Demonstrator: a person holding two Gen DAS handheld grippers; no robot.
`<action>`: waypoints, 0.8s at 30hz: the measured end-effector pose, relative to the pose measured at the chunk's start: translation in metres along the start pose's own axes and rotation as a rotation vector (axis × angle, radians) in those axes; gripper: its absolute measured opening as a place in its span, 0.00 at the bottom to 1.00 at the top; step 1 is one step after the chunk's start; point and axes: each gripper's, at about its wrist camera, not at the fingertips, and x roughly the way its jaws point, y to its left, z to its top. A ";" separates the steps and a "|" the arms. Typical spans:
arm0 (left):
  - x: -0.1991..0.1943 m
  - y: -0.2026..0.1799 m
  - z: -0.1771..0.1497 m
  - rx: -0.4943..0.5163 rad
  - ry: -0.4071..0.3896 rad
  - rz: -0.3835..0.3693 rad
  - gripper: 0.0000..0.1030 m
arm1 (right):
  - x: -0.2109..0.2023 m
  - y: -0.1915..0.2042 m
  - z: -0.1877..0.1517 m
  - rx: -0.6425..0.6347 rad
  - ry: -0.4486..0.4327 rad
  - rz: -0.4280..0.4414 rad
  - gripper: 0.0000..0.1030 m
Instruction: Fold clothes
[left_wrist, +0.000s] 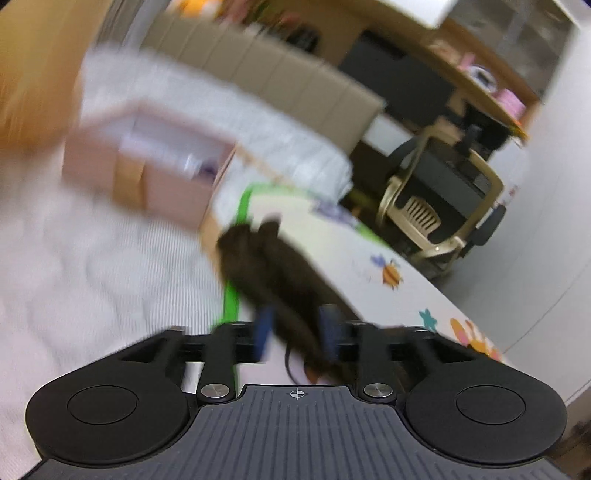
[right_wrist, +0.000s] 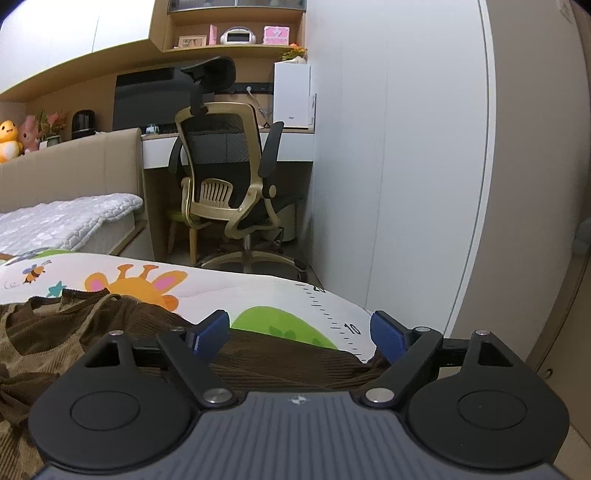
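**A:** Left wrist view first: your left gripper (left_wrist: 297, 334) has a bunched fold of the dark brown garment (left_wrist: 275, 266) running between its blue pads (left_wrist: 263, 332). The picture is badly blurred, so I cannot tell whether the pads press on the cloth or only stand beside it.

**B:** And where does that fold lie?

**A:** It stretches away from your jaws over the cartoon-printed mat (left_wrist: 369, 251), beside its green stripe (left_wrist: 232, 299). A pink box (left_wrist: 147, 173) sits to the left on the pale bedding.

**B:** What about your other hand?

**A:** Your right gripper (right_wrist: 299, 332) has its jaws wide apart, with nothing clamped. The brown garment (right_wrist: 92, 325) lies flat beneath and between them, spread leftward across the mat (right_wrist: 229, 291) with its giraffe and printed ruler.

**B:** Anything beyond?

**A:** A desk chair (right_wrist: 229, 173) stands well past the mat, against the desk.
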 end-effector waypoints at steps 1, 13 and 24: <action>0.008 0.003 0.000 -0.044 0.026 -0.007 0.49 | 0.000 0.000 -0.001 0.005 0.000 -0.001 0.82; 0.134 -0.065 0.017 0.172 0.066 0.315 0.77 | -0.020 -0.005 -0.024 0.016 0.000 0.026 0.84; 0.074 -0.149 0.021 0.437 -0.169 0.156 0.10 | -0.003 -0.023 -0.040 0.196 0.006 0.105 0.84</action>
